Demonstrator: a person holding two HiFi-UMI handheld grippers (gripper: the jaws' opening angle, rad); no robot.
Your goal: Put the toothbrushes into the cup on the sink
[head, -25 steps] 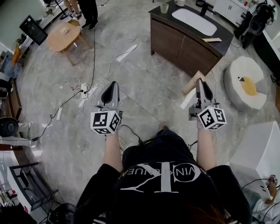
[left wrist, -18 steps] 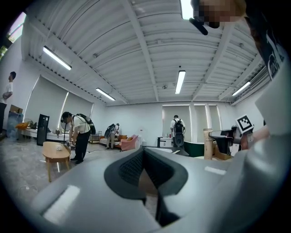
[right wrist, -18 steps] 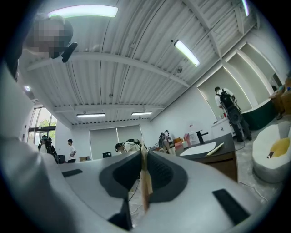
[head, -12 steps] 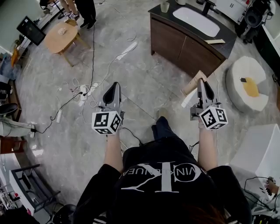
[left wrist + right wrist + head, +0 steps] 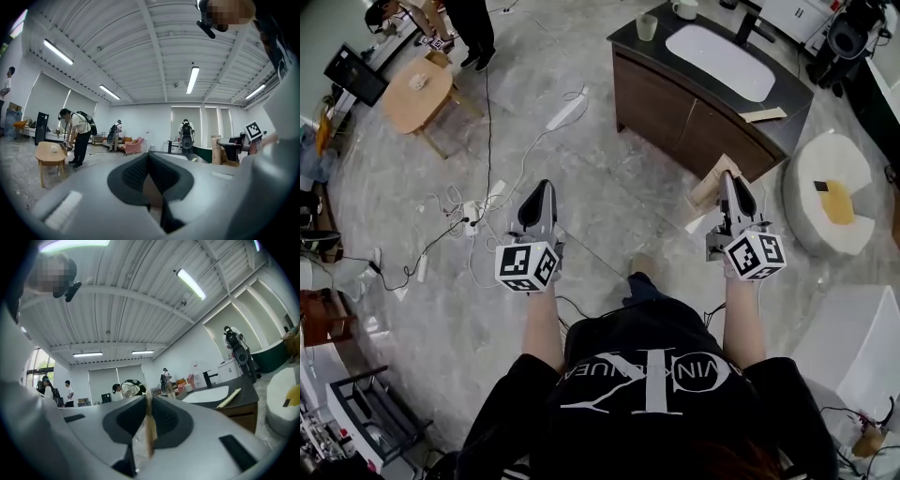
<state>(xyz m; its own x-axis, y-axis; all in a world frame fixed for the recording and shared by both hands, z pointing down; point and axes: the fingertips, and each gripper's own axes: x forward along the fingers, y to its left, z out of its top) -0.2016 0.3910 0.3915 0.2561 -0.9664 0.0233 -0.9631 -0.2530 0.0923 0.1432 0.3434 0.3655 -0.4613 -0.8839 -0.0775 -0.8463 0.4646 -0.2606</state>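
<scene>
I've 2 grippers level over the floor, left gripper (image 5: 541, 187) pressed together on nothing, right gripper (image 5: 730, 178) pinching a beige toothbrush (image 5: 706, 187), cup (image 5: 647, 27) on the sink counter (image 5: 794, 86) ahead.

A grey marble-look floor (image 5: 609, 216) spreads wide, with a tangle of cables (image 5: 464, 202) and a white power strip (image 5: 565, 111) lying on it. A round wooden table (image 5: 414, 89) stands far left and a white pouffe (image 5: 825, 192) at the right. Lit strip lights (image 5: 192, 79) hang from the ribbed white ceiling (image 5: 154, 47).
</scene>
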